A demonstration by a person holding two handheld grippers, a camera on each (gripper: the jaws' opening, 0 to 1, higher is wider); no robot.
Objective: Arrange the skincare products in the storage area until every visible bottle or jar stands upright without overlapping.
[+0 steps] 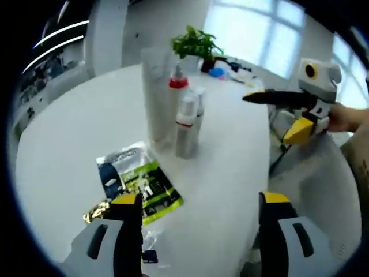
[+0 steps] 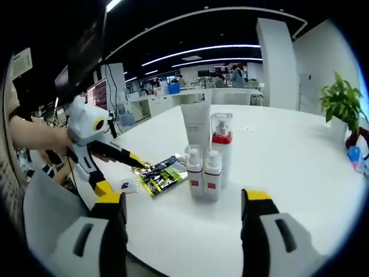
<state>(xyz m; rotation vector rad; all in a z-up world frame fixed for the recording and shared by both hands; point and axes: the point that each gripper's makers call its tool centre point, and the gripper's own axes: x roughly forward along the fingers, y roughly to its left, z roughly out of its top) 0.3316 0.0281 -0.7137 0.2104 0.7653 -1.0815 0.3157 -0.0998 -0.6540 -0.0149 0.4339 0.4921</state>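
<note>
**Four containers upright on round table; both grippers empty**

Left gripper view: I count four skincare containers clustered at 12 o'clock from my left gripper point(image 1: 199, 216): one tall white tube point(image 1: 154, 95), one red-collared pump bottle point(image 1: 177, 95) and two small pump bottles point(image 1: 186, 127). All four stand upright on the white table point(image 1: 75, 138), close together; I cannot tell whether they touch. One green-and-black sachet point(image 1: 141, 184) lies flat at 11 o'clock, just beside one gold wrapper point(image 1: 97, 212). One potted plant point(image 1: 197, 45) stands behind. My left jaws are spread wide, holding nothing. The right gripper point(image 1: 253, 98) enters at 2 o'clock, a hand point(image 1: 345, 118) on its grip; its black fingers appear pressed together.

Right gripper view: The same four containers stand at 12 o'clock, the two small bottles in front. My right gripper point(image 2: 183, 210) shows its jaws wide apart and empty, which contradicts the other view; I cannot tell its state. The left gripper point(image 2: 124, 158) reaches in at 10 o'clock above the sachet.
</note>
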